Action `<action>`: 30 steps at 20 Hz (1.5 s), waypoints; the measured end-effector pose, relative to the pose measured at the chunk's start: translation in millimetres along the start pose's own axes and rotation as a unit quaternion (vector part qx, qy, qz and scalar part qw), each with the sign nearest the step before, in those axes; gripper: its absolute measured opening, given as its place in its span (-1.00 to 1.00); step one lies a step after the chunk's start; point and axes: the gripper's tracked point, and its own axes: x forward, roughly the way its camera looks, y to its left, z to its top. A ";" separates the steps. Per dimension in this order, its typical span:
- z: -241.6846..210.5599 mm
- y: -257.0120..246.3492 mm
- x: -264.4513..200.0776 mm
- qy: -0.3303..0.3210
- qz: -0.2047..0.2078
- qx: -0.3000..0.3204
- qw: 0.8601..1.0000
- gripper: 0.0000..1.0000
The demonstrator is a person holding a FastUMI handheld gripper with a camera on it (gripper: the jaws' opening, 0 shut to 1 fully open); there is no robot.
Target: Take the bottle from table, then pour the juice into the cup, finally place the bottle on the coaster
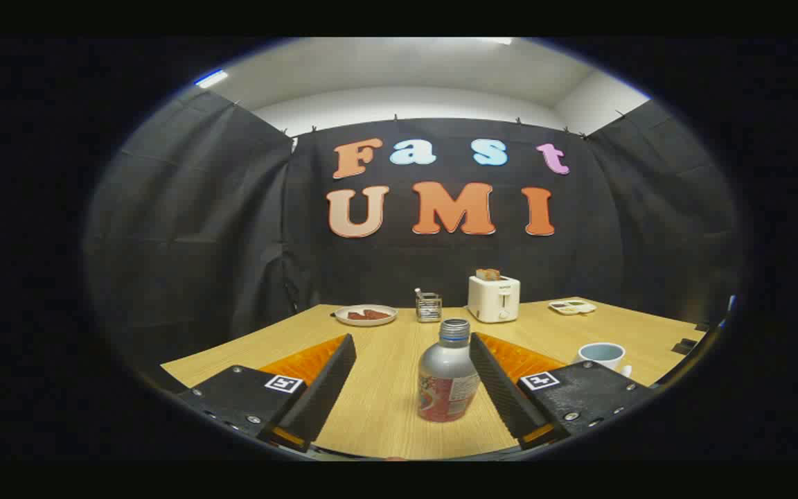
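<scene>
Silver bottle (447, 378) stands upright on our worktop (378, 402) between the spread fingers of the hand-held gripper (413, 388), nearer the right one, so we judge closing comes next.

The surface (385, 388) looks like pale wood laminate, smooth with a faint straight grain and a soft sheen. The bottle (446, 378) standing between the spread fingers of the hand-held gripper (413, 371) seems brushed metal, satin grey, with a glossy printed label round its lower half and a ridged screw neck. The fingers' (323, 388) inner faces are finely ribbed and matt. The cup (601, 355) looks like glazed ceramic. The toaster (494, 298) is smooth plastic, slightly shiny. The plate (366, 315) looks glazed. The rack (429, 307) is bright wire metal.
</scene>
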 end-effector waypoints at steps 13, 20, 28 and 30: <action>-3.3 10.8 -13.8 0.000 0.023 -0.007 1.000 0.96; -3.5 -2.5 -18.1 -0.001 -0.002 -0.005 1.000 0.96; -15.0 -24.6 -10.4 0.013 -0.036 0.000 0.999 0.96; -22.1 -27.8 -5.5 0.021 -0.039 0.006 0.999 0.96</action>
